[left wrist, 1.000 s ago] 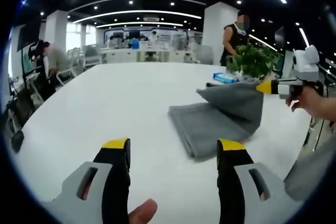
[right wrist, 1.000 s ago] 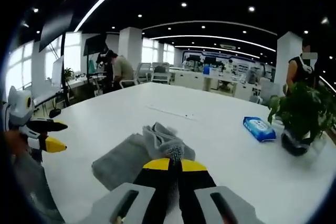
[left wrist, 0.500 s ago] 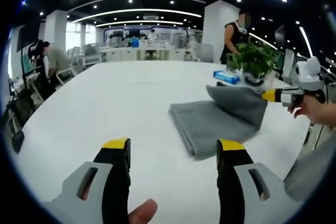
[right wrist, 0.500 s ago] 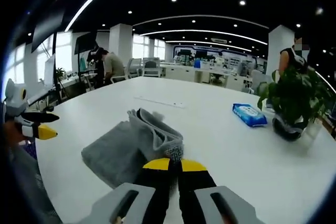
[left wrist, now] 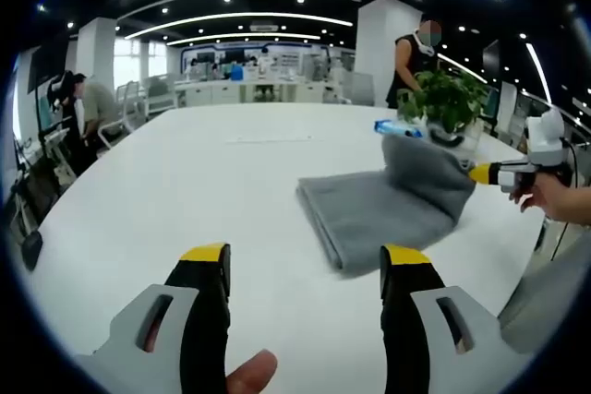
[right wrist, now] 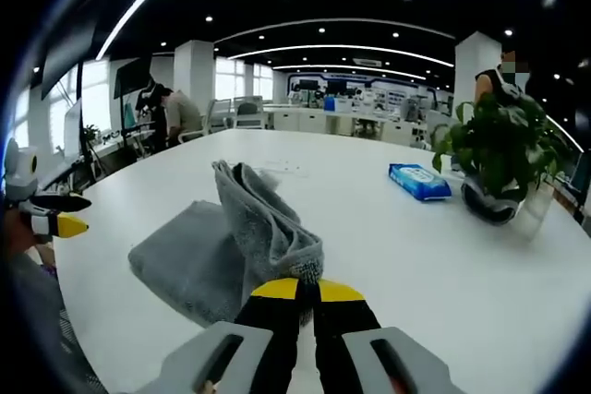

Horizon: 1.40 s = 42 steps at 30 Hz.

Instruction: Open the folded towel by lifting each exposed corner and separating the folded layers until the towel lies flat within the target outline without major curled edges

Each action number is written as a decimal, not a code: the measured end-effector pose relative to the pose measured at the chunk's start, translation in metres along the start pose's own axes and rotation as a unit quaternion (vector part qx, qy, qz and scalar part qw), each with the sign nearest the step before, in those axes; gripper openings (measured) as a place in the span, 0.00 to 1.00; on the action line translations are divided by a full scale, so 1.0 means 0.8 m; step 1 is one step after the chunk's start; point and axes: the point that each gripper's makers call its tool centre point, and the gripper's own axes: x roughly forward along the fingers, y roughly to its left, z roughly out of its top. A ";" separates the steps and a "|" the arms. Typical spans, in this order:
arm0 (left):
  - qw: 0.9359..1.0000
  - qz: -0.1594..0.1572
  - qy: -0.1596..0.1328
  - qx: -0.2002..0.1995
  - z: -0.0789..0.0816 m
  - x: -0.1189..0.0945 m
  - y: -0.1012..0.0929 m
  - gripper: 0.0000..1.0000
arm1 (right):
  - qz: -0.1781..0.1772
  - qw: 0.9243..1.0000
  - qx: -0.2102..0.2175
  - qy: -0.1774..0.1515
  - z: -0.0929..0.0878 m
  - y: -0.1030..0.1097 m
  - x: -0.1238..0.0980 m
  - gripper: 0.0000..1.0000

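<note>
The right tool (right wrist: pixel 307 288) is clenched on a corner of the grey towel (right wrist: pixel 208 251), holding that layer raised off the white desk (right wrist: pixel 388 246). The left tool (left wrist: pixel 305 260) hangs released near the towel, apart from it.

towel (right wrist: pixel 199 256) grey | table (left wrist: pixel 212 182) white | tool tips yellow | packet (right wrist: pixel 419 182) blue, perhaps wipes

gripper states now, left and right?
Left gripper: open, holding nothing.
Right gripper: shut on a lifted corner of the grey towel.

Grey towel (left wrist: pixel 383 209) lies folded on the table, one corner lifted.
</note>
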 end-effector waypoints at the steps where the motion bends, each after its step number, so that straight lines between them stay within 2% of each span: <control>1: 1.000 0.000 0.000 0.000 0.000 0.000 0.000 0.65 | 0.000 1.000 0.000 0.001 -0.002 -0.001 0.000 0.01; 27: 1.000 0.003 0.016 0.005 -0.009 0.001 0.002 0.64 | -0.028 0.999 0.025 0.040 -0.045 -0.036 -0.005 0.01; 32: 1.000 -0.002 0.019 0.012 -0.011 0.003 -0.003 0.63 | -0.032 0.998 0.035 0.051 -0.061 -0.044 -0.006 0.02; 37: 1.000 -0.012 0.016 0.013 -0.009 0.004 -0.010 0.61 | -0.033 0.997 0.057 0.045 -0.061 -0.049 -0.011 0.03; 42: 1.000 -0.013 0.012 -0.012 -0.006 0.008 -0.008 0.58 | -0.051 0.996 0.061 0.034 -0.061 -0.060 -0.018 0.07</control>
